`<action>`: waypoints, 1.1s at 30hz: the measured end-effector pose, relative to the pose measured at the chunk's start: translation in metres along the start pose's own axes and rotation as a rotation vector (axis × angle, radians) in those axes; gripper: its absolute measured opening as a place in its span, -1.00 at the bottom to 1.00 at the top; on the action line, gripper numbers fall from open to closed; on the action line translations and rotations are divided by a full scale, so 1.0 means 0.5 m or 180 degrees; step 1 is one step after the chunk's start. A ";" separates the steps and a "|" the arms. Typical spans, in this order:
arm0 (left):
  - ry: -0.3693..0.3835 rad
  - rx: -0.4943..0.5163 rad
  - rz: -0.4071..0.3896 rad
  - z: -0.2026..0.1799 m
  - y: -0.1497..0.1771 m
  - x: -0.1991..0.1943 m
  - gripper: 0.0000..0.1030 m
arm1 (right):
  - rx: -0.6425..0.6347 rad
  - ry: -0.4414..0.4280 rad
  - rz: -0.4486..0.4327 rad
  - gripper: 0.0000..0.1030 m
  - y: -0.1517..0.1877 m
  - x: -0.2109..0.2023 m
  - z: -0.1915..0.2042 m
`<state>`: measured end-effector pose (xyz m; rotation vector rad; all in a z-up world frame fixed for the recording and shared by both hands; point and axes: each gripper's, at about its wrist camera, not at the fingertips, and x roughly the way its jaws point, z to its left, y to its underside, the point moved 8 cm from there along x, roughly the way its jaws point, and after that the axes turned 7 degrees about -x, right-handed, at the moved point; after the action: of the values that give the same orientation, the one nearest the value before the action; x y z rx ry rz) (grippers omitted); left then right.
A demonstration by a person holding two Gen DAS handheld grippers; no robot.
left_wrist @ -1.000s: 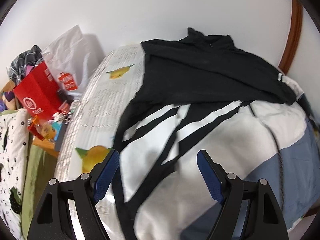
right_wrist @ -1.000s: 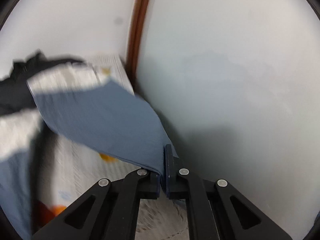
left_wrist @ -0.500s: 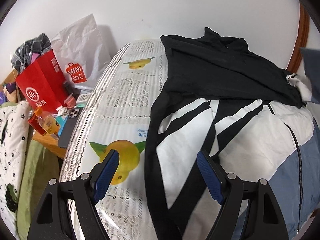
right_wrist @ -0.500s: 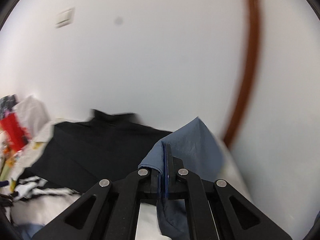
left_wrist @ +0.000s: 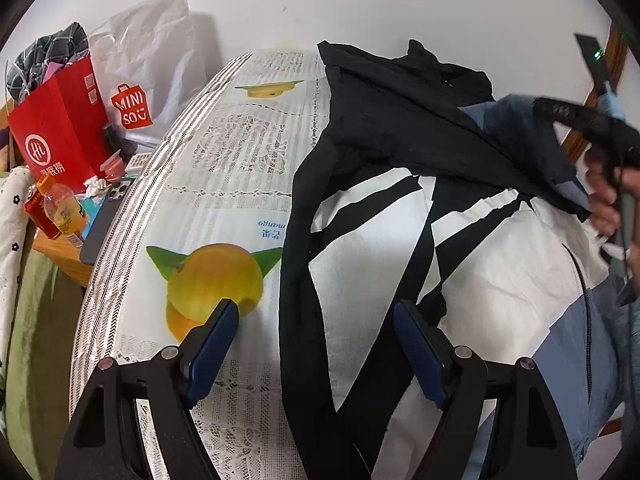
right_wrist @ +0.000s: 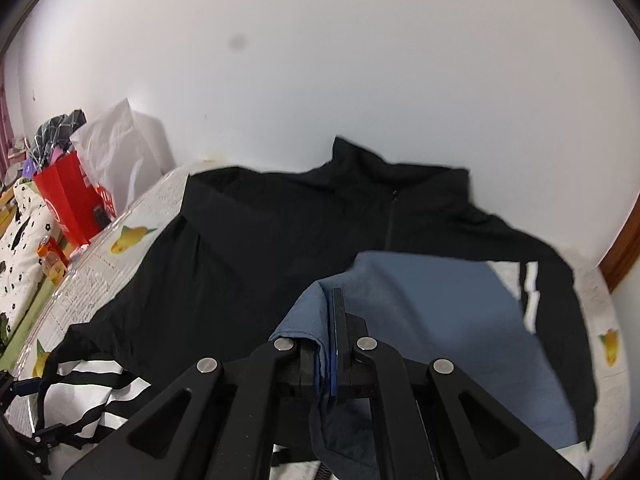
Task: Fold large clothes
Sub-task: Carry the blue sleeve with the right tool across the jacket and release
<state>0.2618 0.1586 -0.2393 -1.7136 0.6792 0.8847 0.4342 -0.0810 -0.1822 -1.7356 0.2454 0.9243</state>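
Jacket [left_wrist: 460, 264] on bed [left_wrist: 224, 184]; blue sleeve [right_wrist: 440, 312] clenched in right claw [right_wrist: 334, 344].
Left claw [left_wrist: 316, 344] released above jacket's black edge. Bag [left_wrist: 132, 104] reads "MINISO".

Left tongs [left_wrist: 316, 344]: black angular frame, silver screws, blue pads. Right tongs [right_wrist: 330, 336]: same black frame, silver screws, blue pads; black handle, green LED.

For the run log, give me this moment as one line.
stage: folding sleeve over | right gripper: shut on blue sleeve, above jacket chest | left gripper: open, empty, over jacket hem | surface: bed
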 end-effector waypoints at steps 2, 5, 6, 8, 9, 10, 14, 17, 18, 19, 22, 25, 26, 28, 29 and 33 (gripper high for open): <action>0.0024 0.0013 0.0004 -0.001 -0.001 -0.003 0.52 | -0.0005 0.0000 0.0092 -0.60 0.017 0.014 0.005; 0.0024 0.0076 -0.0033 -0.007 -0.003 -0.014 0.52 | -0.0011 0.0101 0.0217 0.30 0.047 0.014 -0.004; 0.0013 0.0099 -0.0047 -0.009 -0.004 -0.018 0.52 | -0.0029 0.0124 0.0219 0.44 0.056 0.007 -0.010; -0.0020 0.0144 -0.0095 -0.016 -0.007 -0.031 0.52 | -0.0046 0.0159 0.0255 0.70 0.079 -0.014 -0.024; -0.0025 0.0157 -0.0113 -0.018 -0.009 -0.035 0.52 | -0.0033 0.0157 0.0307 0.74 0.097 -0.031 -0.035; -0.0031 0.0172 -0.0138 -0.023 -0.012 -0.041 0.52 | 0.0001 0.0121 0.0331 0.74 0.110 -0.048 -0.043; -0.0026 0.0232 -0.0236 -0.051 -0.026 -0.067 0.52 | 0.0185 -0.0052 0.0343 0.74 0.168 -0.127 -0.066; 0.0001 0.0366 -0.0364 -0.090 -0.037 -0.091 0.52 | 0.0265 0.0131 0.0169 0.74 0.199 -0.207 -0.111; 0.0008 0.0421 -0.0408 -0.108 -0.043 -0.099 0.52 | 0.0338 0.0181 0.0131 0.74 0.213 -0.234 -0.132; 0.0013 0.0453 -0.0434 -0.121 -0.047 -0.103 0.52 | 0.0402 0.0189 0.0132 0.74 0.225 -0.257 -0.153; 0.0172 0.0575 -0.0394 -0.185 -0.060 -0.111 0.52 | 0.0649 0.0267 0.0148 0.73 0.271 -0.321 -0.228; 0.0240 0.0739 -0.0385 -0.256 -0.071 -0.111 0.52 | 0.0791 0.0481 0.0117 0.65 0.309 -0.377 -0.299; 0.0239 0.0829 -0.0395 -0.290 -0.077 -0.109 0.52 | 0.0826 0.0589 0.0122 0.61 0.325 -0.399 -0.329; 0.0289 0.0954 -0.0399 -0.346 -0.082 -0.102 0.52 | 0.0872 0.0762 0.0170 0.50 0.350 -0.427 -0.374; 0.0319 0.0998 -0.0397 -0.370 -0.083 -0.098 0.52 | 0.0904 0.0833 0.0185 0.47 0.362 -0.440 -0.397; 0.0455 0.1110 -0.0312 -0.465 -0.088 -0.064 0.52 | 0.1076 0.1007 0.0187 0.22 0.407 -0.489 -0.485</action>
<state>0.3328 -0.0500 -0.1467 -1.4895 0.7874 0.5420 0.2622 -0.4397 -0.1386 -1.5563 0.6265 0.6037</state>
